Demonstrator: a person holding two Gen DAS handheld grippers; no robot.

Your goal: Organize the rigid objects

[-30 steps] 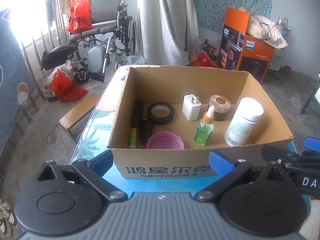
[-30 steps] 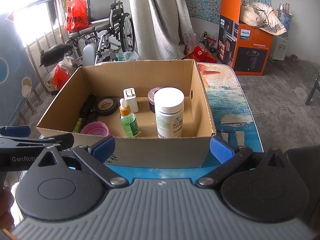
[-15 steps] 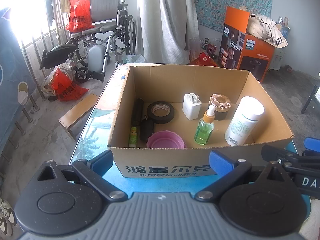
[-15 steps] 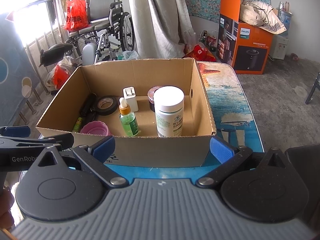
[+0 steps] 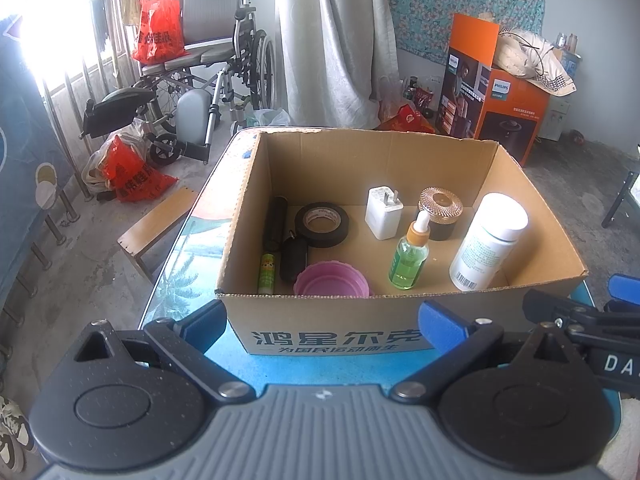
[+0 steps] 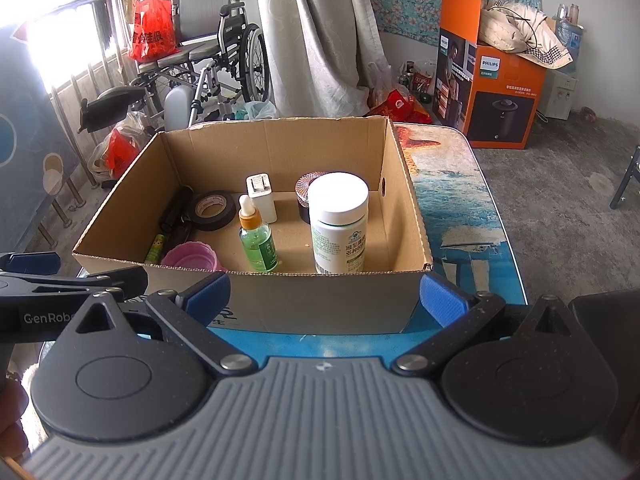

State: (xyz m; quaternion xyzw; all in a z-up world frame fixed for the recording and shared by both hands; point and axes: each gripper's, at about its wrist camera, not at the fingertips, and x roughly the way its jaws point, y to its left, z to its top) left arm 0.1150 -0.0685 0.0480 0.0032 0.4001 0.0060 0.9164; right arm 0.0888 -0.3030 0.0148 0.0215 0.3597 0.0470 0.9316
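Nothing moved, one cardboard box, two bottles (perhaps nine items)

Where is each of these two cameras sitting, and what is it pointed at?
Left wrist view: sits on the left gripper, looking ahead into the cardboard box; its own open blue-tipped fingers show, plus the other gripper at the right edge.
Right wrist view: sits on the right gripper, facing the same box from further right; its open fingers show, and the left gripper pokes in at the left edge.
Shared: the box, white bottle, green dropper bottle, tape roll, pink cup, wheelchair.
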